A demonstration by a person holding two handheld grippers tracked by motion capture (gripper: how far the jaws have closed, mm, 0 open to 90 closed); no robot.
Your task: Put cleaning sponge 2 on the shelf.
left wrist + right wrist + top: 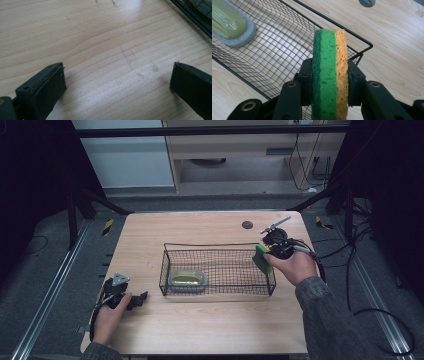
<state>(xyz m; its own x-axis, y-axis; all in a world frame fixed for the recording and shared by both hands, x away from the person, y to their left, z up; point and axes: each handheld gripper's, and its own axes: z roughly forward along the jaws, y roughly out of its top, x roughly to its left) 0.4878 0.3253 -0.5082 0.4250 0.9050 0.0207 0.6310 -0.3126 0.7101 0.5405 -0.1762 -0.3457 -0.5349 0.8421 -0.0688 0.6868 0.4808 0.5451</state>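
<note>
A green and orange sponge (330, 72) is clamped on edge between the jaws of my right gripper (329, 80), which is shut on it. In the high view that right gripper (267, 254) holds the sponge (260, 258) over the right end of a black wire basket (218, 246). A grey-rimmed pad with an olive top (187, 280) lies in the basket's left part, and the pad (227, 25) also appears in the right gripper view. My left gripper (137, 300) rests low over the table at the front left, open, with bare wood between its fingers (43, 90).
The wooden table (210, 330) has a round dark cable hole (247, 225) near its back edge. Cables trail off the table's right side. The basket's corner (197, 15) shows at the top right of the left gripper view.
</note>
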